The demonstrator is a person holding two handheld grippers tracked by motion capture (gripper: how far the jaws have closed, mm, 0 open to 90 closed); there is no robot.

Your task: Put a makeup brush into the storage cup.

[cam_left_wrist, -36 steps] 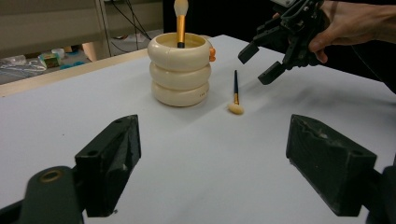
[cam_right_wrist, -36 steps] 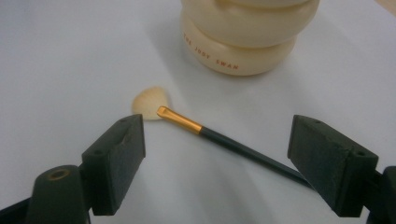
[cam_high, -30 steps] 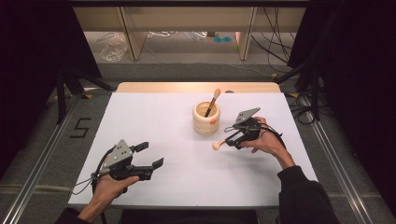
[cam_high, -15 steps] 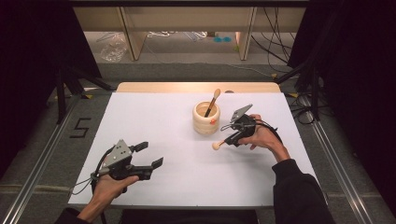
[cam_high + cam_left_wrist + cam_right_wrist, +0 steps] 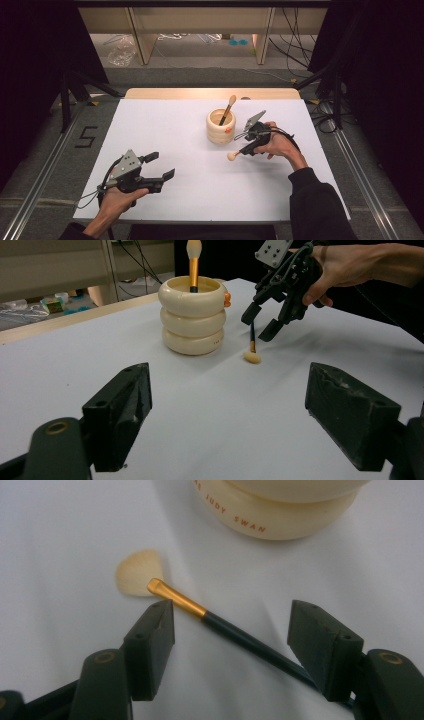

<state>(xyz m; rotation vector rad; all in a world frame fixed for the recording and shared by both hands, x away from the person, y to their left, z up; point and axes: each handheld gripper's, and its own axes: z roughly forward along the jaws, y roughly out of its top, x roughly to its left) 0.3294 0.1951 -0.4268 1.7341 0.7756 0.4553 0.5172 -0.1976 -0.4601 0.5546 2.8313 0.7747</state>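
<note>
Brush [image 5: 210, 617] lay between the right gripper's [image 5: 232, 647] parted fingers, pot [image 5: 220, 126] just beside; left gripper [image 5: 159, 166] fingers apart; lettering on the pot readable from the right gripper view.

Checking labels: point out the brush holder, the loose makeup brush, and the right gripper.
brush holder [image 5: 220, 132]: high view, front wall.
loose makeup brush [image 5: 136, 573]: right gripper view, bristle head.
right gripper [image 5: 262, 322]: left gripper view, between jaw tips.

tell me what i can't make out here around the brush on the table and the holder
- Far end of the brush handle: right gripper view, it runs behind a tong.
- Inside of the holder: left gripper view, the rim hides it.
- Lettering on the holder: right gripper view, cut off by the top edge.
- Right tongs' grip: high view, too small.
</note>
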